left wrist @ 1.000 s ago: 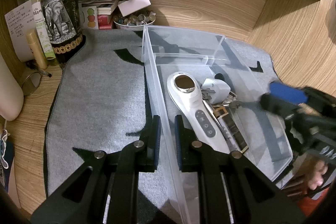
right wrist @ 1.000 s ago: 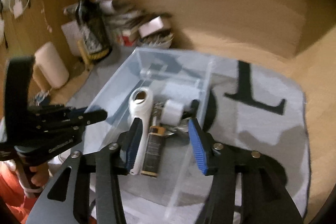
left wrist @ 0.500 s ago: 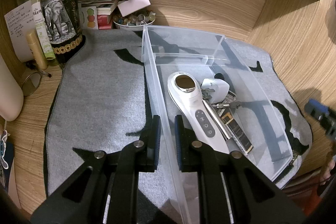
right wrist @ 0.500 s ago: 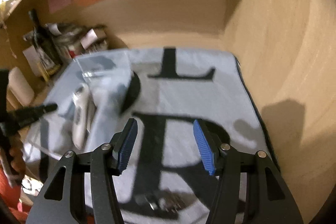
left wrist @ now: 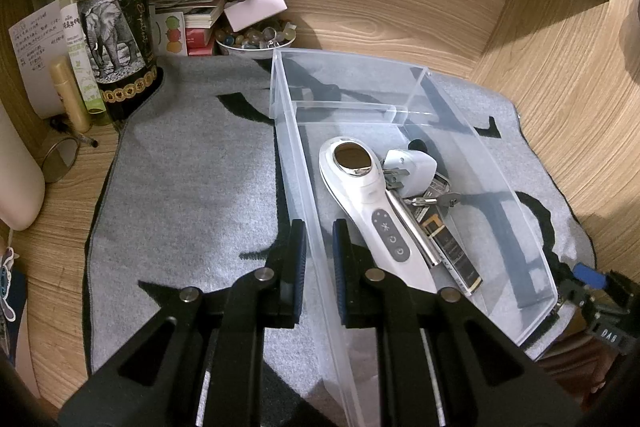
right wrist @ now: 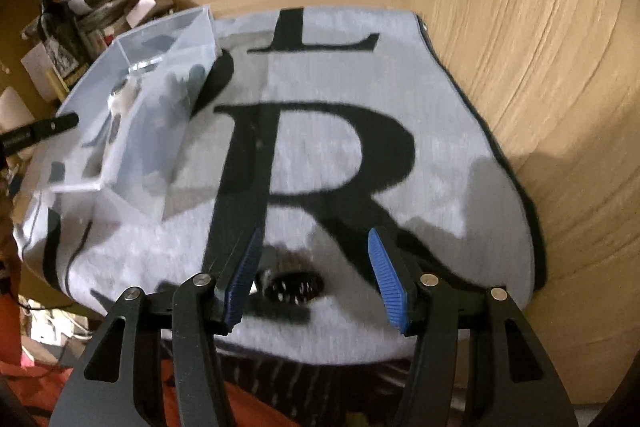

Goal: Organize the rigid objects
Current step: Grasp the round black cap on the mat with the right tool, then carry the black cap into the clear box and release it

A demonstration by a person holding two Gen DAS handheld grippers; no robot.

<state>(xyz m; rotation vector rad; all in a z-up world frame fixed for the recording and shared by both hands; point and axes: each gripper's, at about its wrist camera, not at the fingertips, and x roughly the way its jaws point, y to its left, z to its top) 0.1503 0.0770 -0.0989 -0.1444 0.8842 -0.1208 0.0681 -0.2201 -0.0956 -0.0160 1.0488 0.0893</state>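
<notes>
A clear plastic bin stands on a grey mat. In it lie a white handheld device, a white plug adapter, keys and a dark flat stick. My left gripper is shut on the bin's left wall. My right gripper is open and empty, low over the mat's near edge, with a small dark shiny object between its fingers on the mat. The bin shows to its left, blurred. The right gripper also shows in the left wrist view.
A dark wine bottle, a bowl of stones, stacked books and papers and a small round mirror crowd the back left. Wooden walls close the back and right. The mat carries large black letters.
My right gripper has left the bin and swung right and back toward the mat's near edge, where the dark object now lies between its fingers. The left gripper has not moved.
</notes>
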